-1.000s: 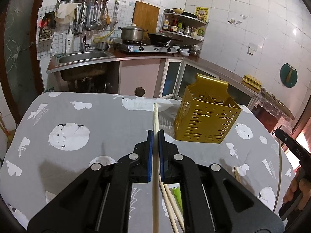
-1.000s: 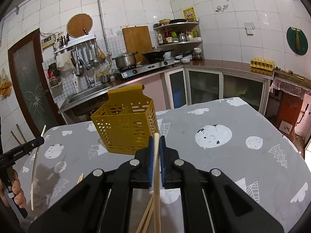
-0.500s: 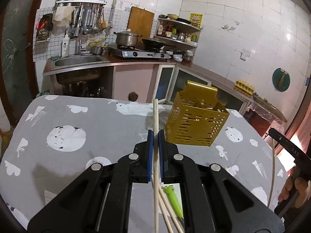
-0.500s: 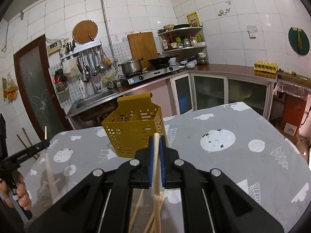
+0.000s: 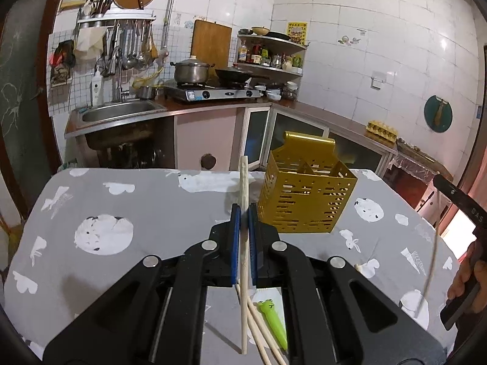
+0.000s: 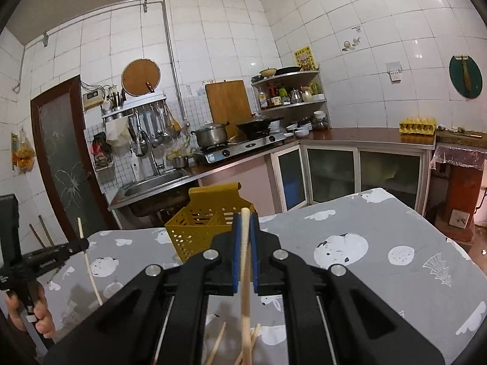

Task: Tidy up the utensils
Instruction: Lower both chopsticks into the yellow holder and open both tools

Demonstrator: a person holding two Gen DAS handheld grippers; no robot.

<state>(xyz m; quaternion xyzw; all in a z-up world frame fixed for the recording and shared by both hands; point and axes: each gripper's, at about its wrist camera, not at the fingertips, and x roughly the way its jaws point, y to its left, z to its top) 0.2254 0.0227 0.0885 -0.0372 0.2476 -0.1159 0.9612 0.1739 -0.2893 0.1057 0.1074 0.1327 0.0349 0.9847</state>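
The left tool (image 5: 243, 213) is closed on one chopstick (image 5: 244, 182), whose long axis runs forward and up. The yellow basket (image 5: 307, 203) stands on the desk (image 5: 146, 200) just to the front-right of it. The right tool (image 6: 244, 222) also grips a chopstick (image 6: 245, 243); here the basket is directly ahead and below, so I judge this hand is nearer. Loose chopsticks (image 5: 258, 328) lie below.
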